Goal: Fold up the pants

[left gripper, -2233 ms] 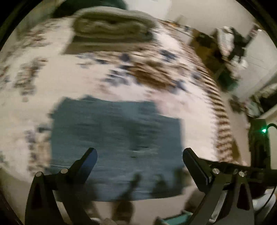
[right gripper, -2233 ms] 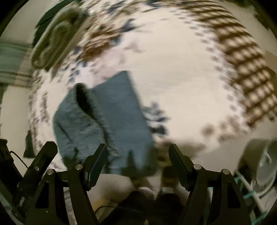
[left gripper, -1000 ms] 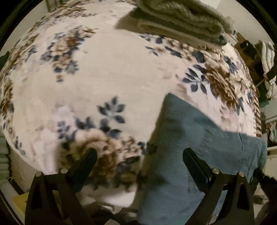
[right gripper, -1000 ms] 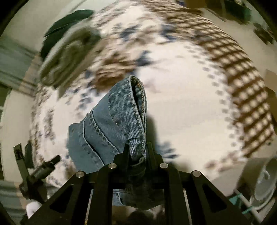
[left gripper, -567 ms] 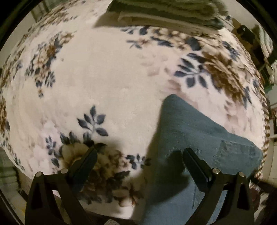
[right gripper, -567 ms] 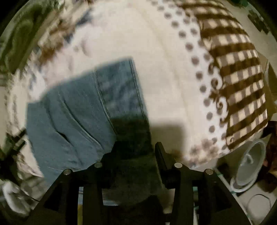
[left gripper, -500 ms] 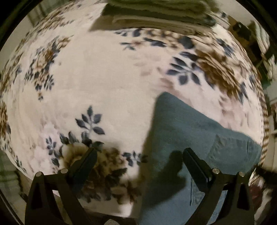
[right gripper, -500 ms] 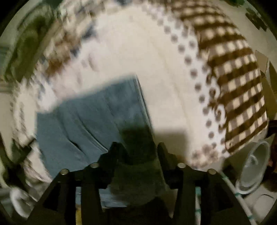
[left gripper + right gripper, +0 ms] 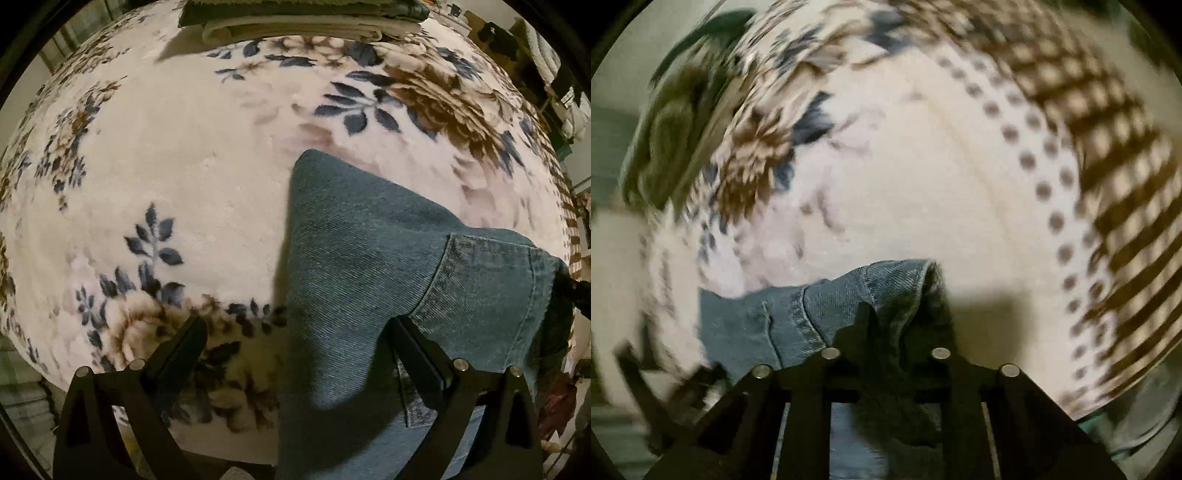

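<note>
- We see a floral blanket covering the bed, cream with blue leaves and brown blooms; in the right wrist view its far side carries a brown checked border, heavily blurred.
- Folded towels or bedding are stacked at the far edge of the bed, well apart from the jeans.
- Room clutter at the upper right of the left view is too small to name; a pale round container sits low beside the bed in the right view.
- The jeans lie folded on the near edge of the bed, one corner pointing up the blanket, a back pocket showing.
- Left hand-held gripper: fingers spread wide, holding nothing; it hovers over the jeans' near left edge, with denim under the right finger and blanket under the left.
- Right hand-held gripper: fingers pressed together, pinching a bunched denim edge of the jeans at the opposite end.
</note>
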`<state>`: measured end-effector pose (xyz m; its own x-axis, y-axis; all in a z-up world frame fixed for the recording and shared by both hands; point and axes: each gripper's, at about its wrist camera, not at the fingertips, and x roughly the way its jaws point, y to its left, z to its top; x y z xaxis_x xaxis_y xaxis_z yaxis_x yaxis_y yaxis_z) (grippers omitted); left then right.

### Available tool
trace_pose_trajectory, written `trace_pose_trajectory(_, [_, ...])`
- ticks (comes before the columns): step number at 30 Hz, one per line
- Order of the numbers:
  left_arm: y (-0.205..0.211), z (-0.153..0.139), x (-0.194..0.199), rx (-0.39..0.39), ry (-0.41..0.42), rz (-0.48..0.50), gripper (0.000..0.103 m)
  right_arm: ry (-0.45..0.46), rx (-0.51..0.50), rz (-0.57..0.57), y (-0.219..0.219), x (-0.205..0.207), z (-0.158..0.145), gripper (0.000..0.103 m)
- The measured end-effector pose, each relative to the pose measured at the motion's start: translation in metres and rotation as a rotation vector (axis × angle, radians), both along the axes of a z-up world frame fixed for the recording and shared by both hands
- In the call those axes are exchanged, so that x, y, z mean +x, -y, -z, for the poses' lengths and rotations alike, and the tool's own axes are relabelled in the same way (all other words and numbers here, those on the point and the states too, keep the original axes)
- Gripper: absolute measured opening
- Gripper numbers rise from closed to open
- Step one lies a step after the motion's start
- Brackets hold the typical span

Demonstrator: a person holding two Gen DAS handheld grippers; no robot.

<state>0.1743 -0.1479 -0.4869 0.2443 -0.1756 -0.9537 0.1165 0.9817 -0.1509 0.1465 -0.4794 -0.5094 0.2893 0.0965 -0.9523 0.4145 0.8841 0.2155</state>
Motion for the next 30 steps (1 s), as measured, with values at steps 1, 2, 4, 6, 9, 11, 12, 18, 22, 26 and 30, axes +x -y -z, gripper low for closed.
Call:
trace_pose_trajectory(1, [-0.001, 0.001, 0.001, -0.009, -0.005, -0.002, 0.102, -0.008, 0.005, 0.023, 0.005, 0.001, 0.004, 0.007])
trace_pose_trajectory(2, [-0.003, 0.002, 0.002, -0.014, -0.011, -0.006, 0.102, -0.026, 0.029, 0.044, 0.009, 0.002, 0.01, 0.007])
trace_pose_trajectory(4, [-0.002, 0.004, 0.004, -0.003, -0.016, -0.008, 0.102, -0.033, 0.036, 0.036, 0.007, 0.006, 0.011, 0.007])
trace_pose_trajectory(6, [-0.006, 0.003, 0.004, -0.018, -0.032, -0.022, 0.102, -0.054, 0.063, 0.041, 0.007, 0.005, 0.009, 0.011])
trace_pose_trajectory(9, [-0.018, -0.002, 0.0, -0.07, -0.054, -0.043, 0.102, -0.077, 0.169, 0.087, 0.015, -0.017, -0.003, 0.045])
trace_pose_trajectory(11, [-0.025, -0.004, -0.009, -0.098, -0.066, -0.057, 0.102, -0.081, 0.184, 0.122, 0.022, -0.045, -0.012, 0.052])
trace_pose_trajectory(12, [-0.028, -0.002, -0.016, -0.108, -0.077, -0.06, 0.102, -0.105, 0.198, 0.143, 0.024, -0.065, -0.011, 0.053])
trace_pose_trajectory(18, [-0.031, 0.028, -0.047, -0.117, -0.169, -0.069, 0.102, -0.196, 0.444, 0.342, 0.023, -0.143, 0.054, 0.056])
trace_pose_trajectory(22, [-0.029, 0.036, -0.056, -0.095, -0.153, -0.038, 0.103, -0.061, 0.489, 0.377, 0.011, -0.153, 0.058, 0.021])
trace_pose_trajectory(26, [-0.019, 0.037, -0.054, -0.088, -0.153, 0.007, 0.103, -0.074, 0.434, 0.387, 0.012, -0.166, 0.063, 0.017])
trace_pose_trajectory(30, [-0.019, 0.032, -0.042, -0.129, -0.154, -0.009, 0.103, -0.018, 0.51, 0.351, 0.011, -0.167, 0.062, 0.032])
